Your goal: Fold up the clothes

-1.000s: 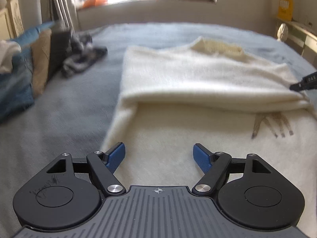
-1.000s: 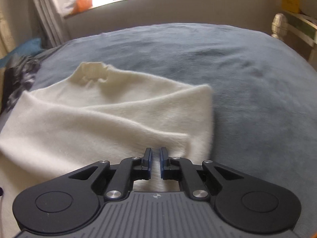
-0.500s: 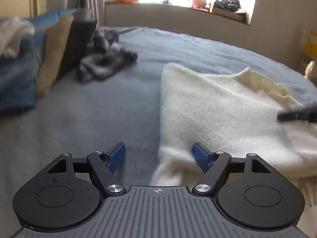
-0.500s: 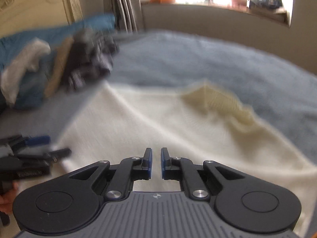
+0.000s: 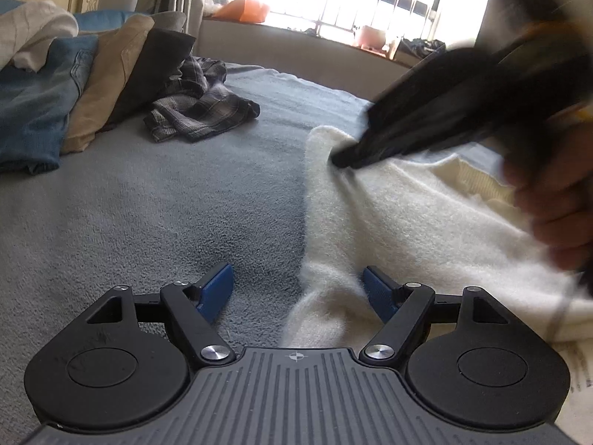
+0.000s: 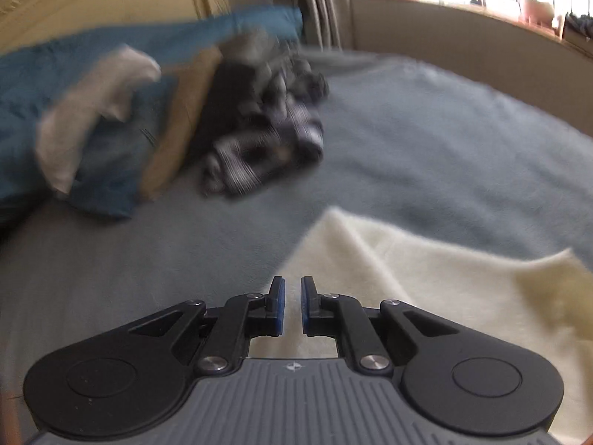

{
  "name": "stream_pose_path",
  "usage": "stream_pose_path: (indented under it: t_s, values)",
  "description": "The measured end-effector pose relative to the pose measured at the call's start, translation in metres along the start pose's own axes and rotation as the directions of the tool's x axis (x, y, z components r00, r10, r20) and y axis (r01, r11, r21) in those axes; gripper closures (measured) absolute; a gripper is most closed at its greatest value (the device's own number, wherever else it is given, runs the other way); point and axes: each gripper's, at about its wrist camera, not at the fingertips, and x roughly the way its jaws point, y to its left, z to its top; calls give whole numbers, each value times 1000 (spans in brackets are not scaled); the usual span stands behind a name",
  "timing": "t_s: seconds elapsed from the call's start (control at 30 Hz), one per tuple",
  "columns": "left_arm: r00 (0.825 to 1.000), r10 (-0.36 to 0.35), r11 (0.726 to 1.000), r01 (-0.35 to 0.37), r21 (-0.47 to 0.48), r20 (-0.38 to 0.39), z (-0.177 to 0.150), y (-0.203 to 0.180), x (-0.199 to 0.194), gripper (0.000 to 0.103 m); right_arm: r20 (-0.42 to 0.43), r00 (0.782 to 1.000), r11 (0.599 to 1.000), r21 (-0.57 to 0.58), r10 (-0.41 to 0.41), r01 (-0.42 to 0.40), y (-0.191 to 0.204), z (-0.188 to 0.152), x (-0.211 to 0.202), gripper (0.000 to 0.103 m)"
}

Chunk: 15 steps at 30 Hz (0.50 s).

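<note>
two grippers work over a cream sweater (image 5: 400,230) spread on a grey-blue blanket (image 5: 148,215) that covers the bed. in the left wrist view the left gripper (image 5: 298,291) has its blue-padded fingers (image 5: 217,291) spread wide apart, holding nothing; the sweater's near left edge lies between them, closer to the pad at 3 o'clock, and whether it touches that pad is unclear. the sweater fills the view from 3 o'clock down toward 6 o'clock, with its ribbed collar (image 5: 470,178) at about 2 o'clock. the right gripper (image 5: 343,159), blurred, reaches in from 2 o'clock with its tip at the sweater's far left corner, and the fabric puckers there. a hand (image 5: 552,200) grips its body at 3 o'clock.

in the right wrist view the right gripper (image 6: 290,306) shows its fingers drawn nearly together with a narrow gap between the pads; whether any cloth is pinched cannot be told from either view. the sweater (image 6: 426,289) runs from just beyond the fingertips out toward 4 o'clock.

toward 10 o'clock in the left wrist view, a crumpled plaid garment (image 5: 200,111) lies well apart from the sweater, beside a row of folded clothes (image 5: 92,85) in blue denim, tan and black, with a white cloth (image 5: 33,33) on top.
</note>
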Motion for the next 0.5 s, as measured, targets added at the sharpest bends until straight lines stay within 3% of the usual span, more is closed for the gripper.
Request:
stream_pose_path:
  t_s: [0.13, 0.27, 0.33, 0.4, 0.5]
  values:
    - [999, -32, 999, 32, -37, 9, -1, 7, -2, 25, -27, 999, 998, 54, -27, 29, -5, 6, 29, 96]
    - [999, -43, 998, 44, -52, 16, -2, 9, -2, 25, 16, 999, 997, 69, 39, -40, 7, 18, 22, 95]
    - [999, -40, 998, 41, -51, 20, -2, 9, -2, 25, -18, 1000, 995, 105, 4, -2, 4, 22, 42, 96]
    - [999, -41, 998, 43, -55, 23, -2, 9, -2, 25, -26, 1000, 977, 211, -8, 13, -10, 26, 56, 98]
    - [999, -48, 997, 49, -63, 27, -3, 10, -3, 25, 31, 999, 933, 359, -13, 1, -30, 26, 46, 96]
